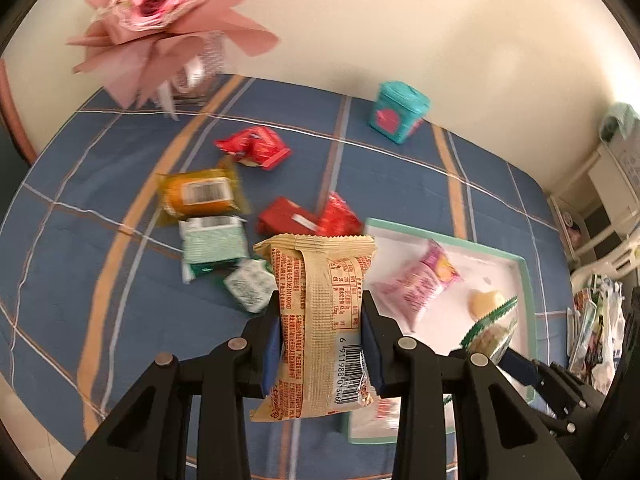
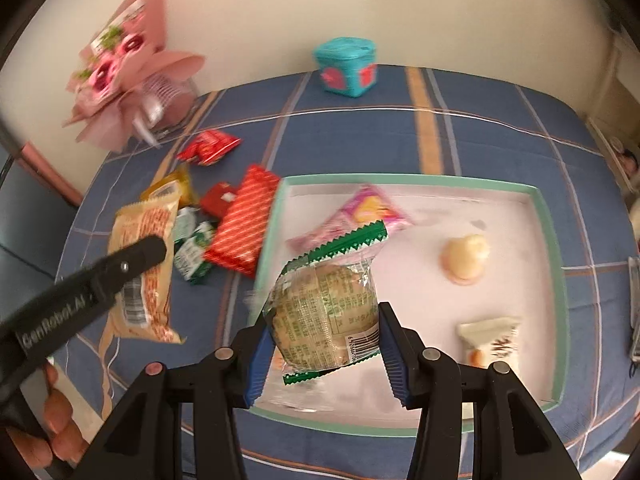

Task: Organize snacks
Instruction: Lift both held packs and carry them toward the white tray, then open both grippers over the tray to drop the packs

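**Both grippers loaded, one snack each**

A beige snack packet is clamped upright between the pads of the left gripper, barcode end nearest the camera. In the right wrist view the same packet is seen to the left of the right gripper, above the cloth and outside the tray, with the left gripper's black finger across it.

A round cake in a clear, green-edged wrapper is pinched between the blue pads of the right gripper, held over the near left part of the tray. From the left wrist this wrapper is only glimpsed at the right, just past the left gripper's right finger.

Inside the tray, ahead of the right gripper, a pink packet is lying; ahead and to the right a pale round sweet; close on the right a white packet.

Ahead and left of the right gripper, outside the tray on the blue checked tablecloth, loose snacks are scattered: a red striped packet touching the tray's left wall, small green packets, a yellow packet, more red ones. Far ahead a teal box is standing by the wall; far left, a pink bouquet. Frames are slightly blurred.
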`<act>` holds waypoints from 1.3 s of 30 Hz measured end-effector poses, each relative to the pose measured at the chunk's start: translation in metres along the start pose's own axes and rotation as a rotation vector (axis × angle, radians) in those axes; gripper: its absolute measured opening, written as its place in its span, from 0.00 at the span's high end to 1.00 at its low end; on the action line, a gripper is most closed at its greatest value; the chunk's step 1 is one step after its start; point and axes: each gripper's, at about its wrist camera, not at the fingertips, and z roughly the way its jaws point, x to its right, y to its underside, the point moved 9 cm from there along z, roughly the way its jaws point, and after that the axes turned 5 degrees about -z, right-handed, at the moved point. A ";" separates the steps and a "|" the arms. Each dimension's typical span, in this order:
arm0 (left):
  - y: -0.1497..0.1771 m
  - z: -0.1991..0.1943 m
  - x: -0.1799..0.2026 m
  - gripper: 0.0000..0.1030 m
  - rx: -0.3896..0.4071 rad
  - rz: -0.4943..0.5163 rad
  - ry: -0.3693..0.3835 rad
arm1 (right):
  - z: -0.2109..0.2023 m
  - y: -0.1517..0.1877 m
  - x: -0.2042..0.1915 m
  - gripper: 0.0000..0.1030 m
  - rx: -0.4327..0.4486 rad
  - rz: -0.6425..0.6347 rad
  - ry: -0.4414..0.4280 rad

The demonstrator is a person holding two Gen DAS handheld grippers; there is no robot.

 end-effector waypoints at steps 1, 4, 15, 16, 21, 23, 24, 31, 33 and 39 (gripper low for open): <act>0.002 0.002 0.005 0.64 -0.004 0.007 0.003 | -0.001 -0.001 0.009 0.50 0.002 0.013 0.007; 0.009 0.007 0.025 0.64 -0.019 0.038 0.005 | -0.006 -0.001 0.035 0.50 0.004 0.051 0.034; 0.035 0.021 0.098 0.64 -0.057 0.181 0.038 | -0.023 0.006 0.126 0.50 0.021 0.218 0.102; 0.037 0.023 0.105 0.64 -0.061 0.194 0.043 | -0.025 0.006 0.133 0.50 0.022 0.231 0.108; 0.043 0.033 0.127 0.64 -0.081 0.231 0.055 | -0.027 0.005 0.156 0.50 0.033 0.275 0.123; 0.043 0.040 0.132 0.64 -0.092 0.239 0.054 | -0.024 0.004 0.159 0.50 0.035 0.278 0.117; 0.043 0.044 0.134 0.64 -0.099 0.243 0.053 | -0.022 0.003 0.159 0.50 0.034 0.277 0.115; 0.044 0.073 0.145 0.64 -0.138 0.256 0.043 | 0.006 -0.004 0.168 0.50 0.030 0.252 0.125; 0.045 0.080 0.146 0.64 -0.150 0.255 0.038 | 0.014 -0.004 0.171 0.50 0.022 0.248 0.131; 0.048 0.099 0.152 0.64 -0.172 0.263 0.026 | 0.026 -0.005 0.177 0.50 0.011 0.248 0.146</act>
